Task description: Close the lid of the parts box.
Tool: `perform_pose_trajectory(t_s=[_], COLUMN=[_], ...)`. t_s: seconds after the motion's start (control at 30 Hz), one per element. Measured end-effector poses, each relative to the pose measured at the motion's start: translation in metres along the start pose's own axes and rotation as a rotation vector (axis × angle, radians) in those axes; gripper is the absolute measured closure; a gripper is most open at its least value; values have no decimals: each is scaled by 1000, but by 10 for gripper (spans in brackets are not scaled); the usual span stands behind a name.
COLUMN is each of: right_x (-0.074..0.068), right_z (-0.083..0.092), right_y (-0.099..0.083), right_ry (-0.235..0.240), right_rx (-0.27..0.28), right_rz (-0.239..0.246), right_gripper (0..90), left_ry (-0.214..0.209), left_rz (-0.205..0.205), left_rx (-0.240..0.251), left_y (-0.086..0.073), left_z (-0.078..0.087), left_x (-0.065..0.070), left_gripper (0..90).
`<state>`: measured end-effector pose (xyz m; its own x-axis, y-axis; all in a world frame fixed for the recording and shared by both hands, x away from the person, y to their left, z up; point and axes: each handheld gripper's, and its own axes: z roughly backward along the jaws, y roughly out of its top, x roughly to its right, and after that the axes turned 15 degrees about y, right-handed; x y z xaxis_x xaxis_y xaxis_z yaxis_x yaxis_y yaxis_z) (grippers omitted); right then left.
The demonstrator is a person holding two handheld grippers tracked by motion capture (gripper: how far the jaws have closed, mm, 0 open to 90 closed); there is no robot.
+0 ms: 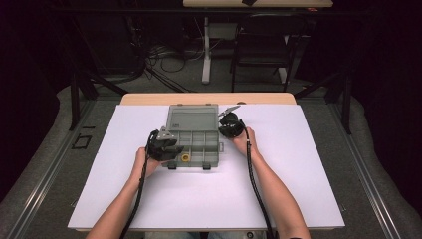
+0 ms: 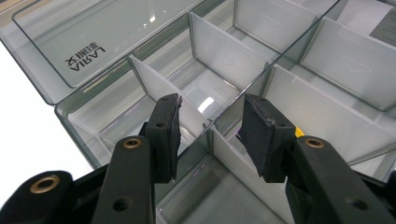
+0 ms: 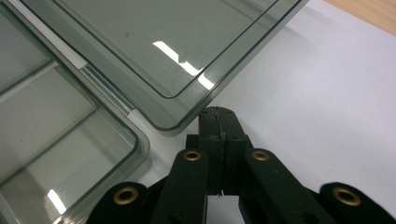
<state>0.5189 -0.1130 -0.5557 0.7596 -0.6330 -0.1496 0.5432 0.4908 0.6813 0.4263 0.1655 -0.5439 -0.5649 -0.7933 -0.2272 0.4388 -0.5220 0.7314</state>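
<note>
With the open organizer box [image 1: 195, 141] near the surface's far edge, keep the right gripper [image 3: 218, 114], closed and empty, steadying its lid [image 3: 154, 51] corner while the half-open left gripper [image 2: 210, 123] straddles a divider [image 2: 247, 175] squarely.

- We see a table [image 1: 149, 199] with a white top and a strip of bare wood along its far edge.
- We see grey carpet floor [image 1: 323, 119] around it, darker toward the sides.
- Beyond it we see a black chair [image 1: 261, 47] and the white leg of another desk [image 1: 206, 50].
- We see loose black cables [image 1: 159, 64] on the floor at the back.
- We see dark walls on either side.
</note>
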Motion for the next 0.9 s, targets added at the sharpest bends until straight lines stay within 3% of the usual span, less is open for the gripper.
perform_pose_trajectory(t_s=[0.33, 0.9], right_x=[1, 1], right_z=[0, -3], right_y=[1, 2], right_ry=[-9, -38], right_rx=[-11, 22], right_rz=[6, 24], right_gripper=[900, 900], left_ry=[1, 0], left_rz=[-1, 0], left_rx=[-1, 0], left_y=[0, 0], left_z=[0, 0], left_x=[0, 0], left_gripper=[579, 579])
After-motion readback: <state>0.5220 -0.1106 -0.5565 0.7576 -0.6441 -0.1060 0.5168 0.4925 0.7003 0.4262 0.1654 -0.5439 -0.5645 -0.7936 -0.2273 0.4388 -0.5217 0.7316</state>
